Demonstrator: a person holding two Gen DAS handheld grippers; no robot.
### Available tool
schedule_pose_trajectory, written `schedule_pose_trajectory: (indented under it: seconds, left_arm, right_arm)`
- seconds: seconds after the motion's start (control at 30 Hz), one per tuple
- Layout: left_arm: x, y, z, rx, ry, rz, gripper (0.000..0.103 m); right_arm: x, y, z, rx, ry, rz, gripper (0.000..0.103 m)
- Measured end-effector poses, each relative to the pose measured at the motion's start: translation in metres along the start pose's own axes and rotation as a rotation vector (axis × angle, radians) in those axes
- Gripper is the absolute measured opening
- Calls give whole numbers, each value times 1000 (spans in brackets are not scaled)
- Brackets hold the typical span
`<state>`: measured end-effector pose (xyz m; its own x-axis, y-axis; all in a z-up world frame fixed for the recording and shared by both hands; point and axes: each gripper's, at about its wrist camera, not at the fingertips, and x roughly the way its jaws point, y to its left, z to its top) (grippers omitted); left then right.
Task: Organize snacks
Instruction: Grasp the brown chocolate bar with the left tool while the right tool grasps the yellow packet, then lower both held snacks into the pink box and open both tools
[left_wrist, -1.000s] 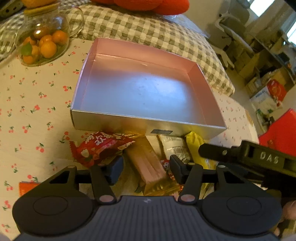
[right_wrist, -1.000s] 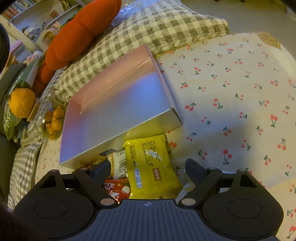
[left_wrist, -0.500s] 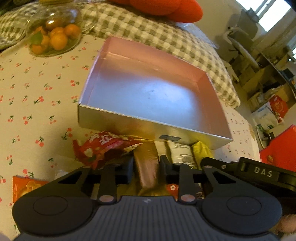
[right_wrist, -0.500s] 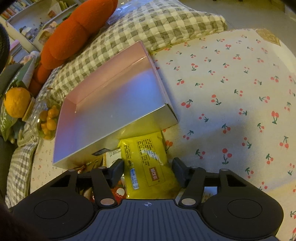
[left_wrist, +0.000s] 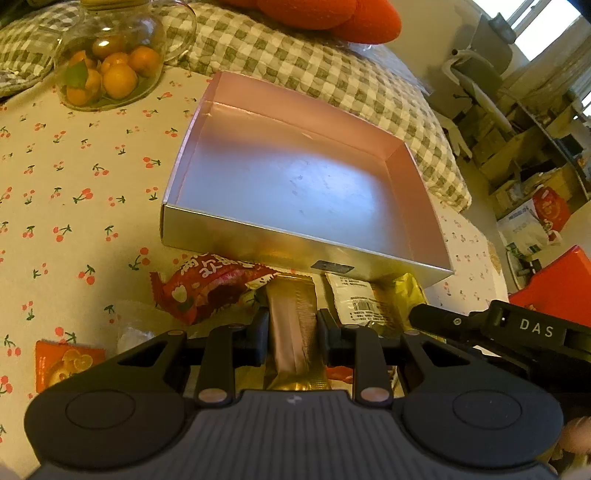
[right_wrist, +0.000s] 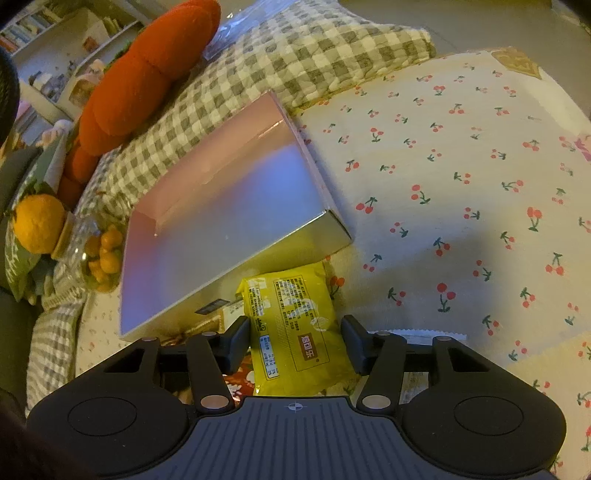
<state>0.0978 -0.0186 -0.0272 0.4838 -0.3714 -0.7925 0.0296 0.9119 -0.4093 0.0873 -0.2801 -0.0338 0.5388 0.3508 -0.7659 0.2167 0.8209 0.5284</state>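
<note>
Just before the near wall of the empty box on the cherry-print cloth, my left gripper pinches the gold bar while my right gripper, jaws just closing, squeezes the yellow packet, whose slippery film could slide free or snag that wall when lifted.

I am working in someone's home. I see a soft cloth with little cherries on it, a checked cushion and a big orange plush toy. A glass jar of small oranges stands near. Far back are bookshelves and stacked boxes.
</note>
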Motion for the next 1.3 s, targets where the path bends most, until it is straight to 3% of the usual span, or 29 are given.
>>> schedule_pose_trajectory:
  seconds: [0.37,0.57,0.8,0.93,1.3]
  left_arm:
    - [-29,-3,4,-9,-35,-56,24]
    - [-44,-7,7,-15,-74,-89,24]
    - [-47,-5,27,-4,-157,-73,24]
    - [-39,-3,45,21,-177,-87,24]
    - [15,3,63,140,-218,-14,24]
  right_arm:
    - [-26,8,2,39,-53,45,53]
    - [-37,18,10,73,-129,92,53]
    - [-33,30,19,75,-184,122,53]
    - [-27,33,27,64,-214,128,53]
    - [20,39,50,-16,-224,76,53]
